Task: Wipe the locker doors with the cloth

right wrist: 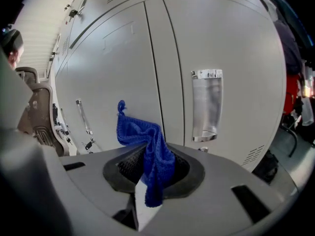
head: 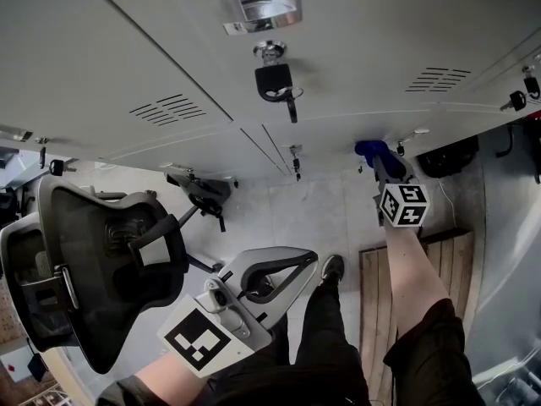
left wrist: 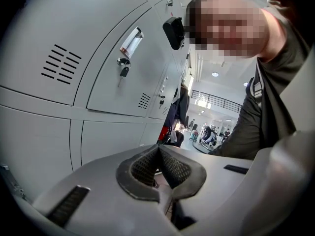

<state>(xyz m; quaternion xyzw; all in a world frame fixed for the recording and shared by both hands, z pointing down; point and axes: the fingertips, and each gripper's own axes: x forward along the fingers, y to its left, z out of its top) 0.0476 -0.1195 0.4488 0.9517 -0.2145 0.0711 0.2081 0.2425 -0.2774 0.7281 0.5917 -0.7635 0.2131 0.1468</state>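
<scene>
**Right gripper** [right wrist: 153, 167]: the jaws are pinched tight on a blue cloth [right wrist: 140, 136], held by its middle. One bunched end stands out ahead of the fingertips, and a short tail hangs behind them. The bunched end points at a grey locker door [right wrist: 113, 68], just beside the vertical seam where it meets the next door. Neither view shows whether the cloth touches the metal. The next door, right of the seam, carries a clear label holder [right wrist: 206, 104]. In the head view the right arm reaches out to the lower row of lockers with the cloth leading.

**Left gripper** [left wrist: 158, 154]: the jaws are closed against each other with nothing between them. It is held close to the person's body, apart from the lockers, and takes no part in the work. An office chair [head: 101, 260] stands to the left, well apart from the cloth.

**Step in hand:** probably the start of a wiping pass on a lower door.

**Next move:** it calls for pressing the bunched end flat against the panel and sweeping it across with the grip kept firm. The sweep should steer round the label holder and any key [head: 275, 79] that sticks out of a lock.
</scene>
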